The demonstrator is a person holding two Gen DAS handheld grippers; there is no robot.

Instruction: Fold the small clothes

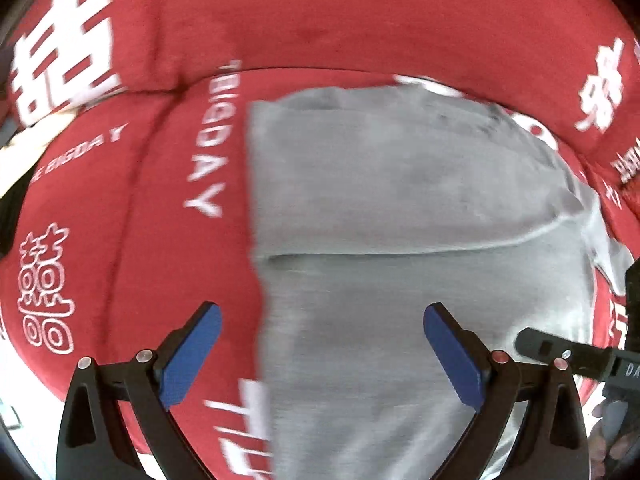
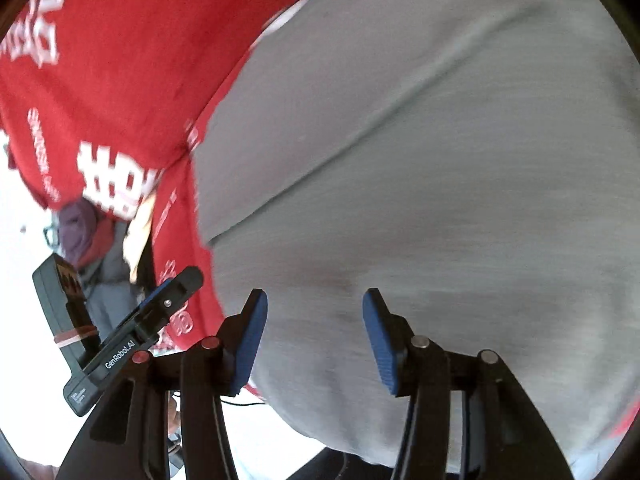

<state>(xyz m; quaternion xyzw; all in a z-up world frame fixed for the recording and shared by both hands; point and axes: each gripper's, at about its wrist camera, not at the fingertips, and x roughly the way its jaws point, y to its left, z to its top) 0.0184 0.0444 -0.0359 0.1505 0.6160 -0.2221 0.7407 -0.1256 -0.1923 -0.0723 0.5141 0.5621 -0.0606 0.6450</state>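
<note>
Both grippers hover with jaws released, grasping nothing: the left gripper (image 1: 322, 334) over the near left edge of a grey garment (image 1: 400, 208), the right gripper (image 2: 315, 322) over its near end. The soft knit garment lies flat on a red cloth (image 1: 132, 208) printed with white lettering, one straight fold edge crossing it; judged partly folded, further folds apparently remaining. Beyond the garment, only red cloth shows.

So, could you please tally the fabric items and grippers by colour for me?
Grey garment: 1
Red printed cloth underneath: 1
Blue-padded grippers, both open: 2 (left gripper, right gripper)
Total: 4
</note>
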